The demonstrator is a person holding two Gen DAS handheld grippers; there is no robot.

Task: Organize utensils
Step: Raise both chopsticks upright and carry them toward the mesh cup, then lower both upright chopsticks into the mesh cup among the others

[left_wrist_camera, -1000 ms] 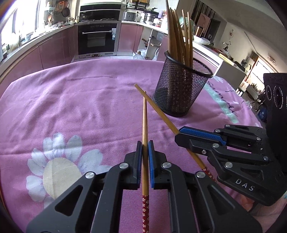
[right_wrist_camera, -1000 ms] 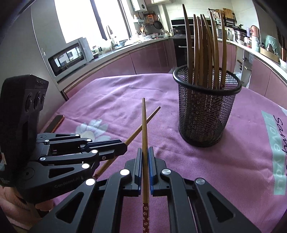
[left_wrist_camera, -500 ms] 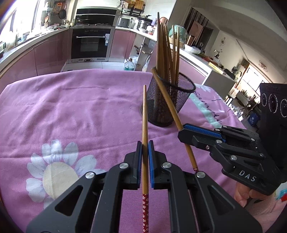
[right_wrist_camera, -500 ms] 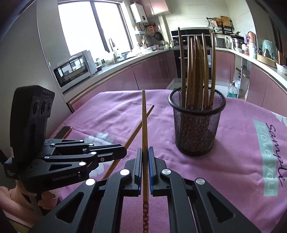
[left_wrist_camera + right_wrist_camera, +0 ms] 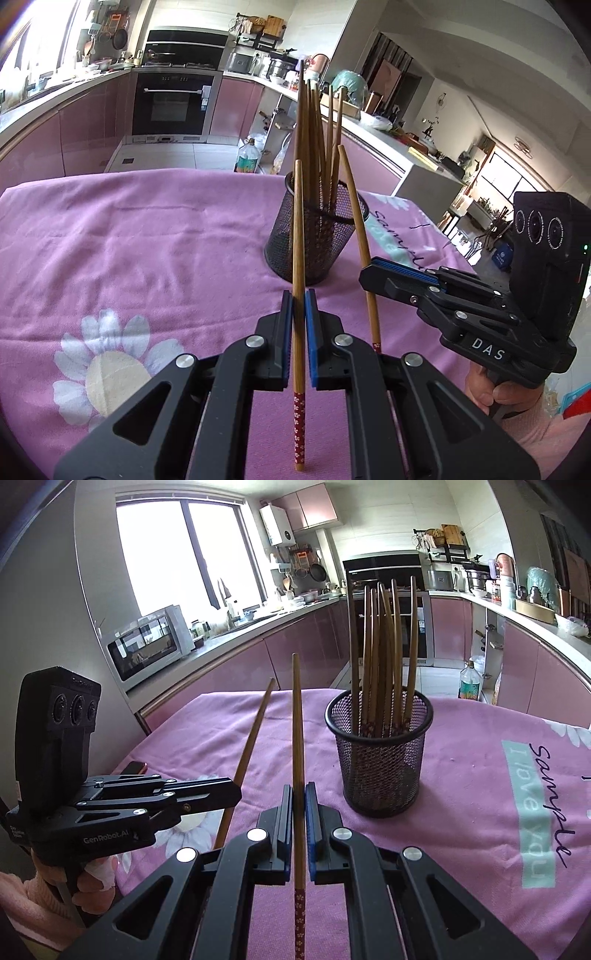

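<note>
A black mesh cup [image 5: 317, 236] holding several wooden chopsticks stands on the pink tablecloth; it also shows in the right wrist view [image 5: 380, 760]. My left gripper [image 5: 299, 302] is shut on a wooden chopstick [image 5: 298, 229] with a red patterned end, held above the cloth. My right gripper [image 5: 300, 797] is shut on a like chopstick [image 5: 297, 731]. Each gripper appears in the other's view, the right gripper [image 5: 369, 273] beside the cup and the left gripper [image 5: 232, 794] to the left, each with its chopstick tilted up towards the cup.
The pink cloth [image 5: 147, 236] with a white flower print covers the table. A dark phone-like object [image 5: 135, 767] lies near the table's left edge. Kitchen counters and an oven [image 5: 173, 103] lie beyond the table.
Both grippers have lifted their chopsticks off the cloth and tilted them upward. The cup now looks smaller and farther away in both views.
</note>
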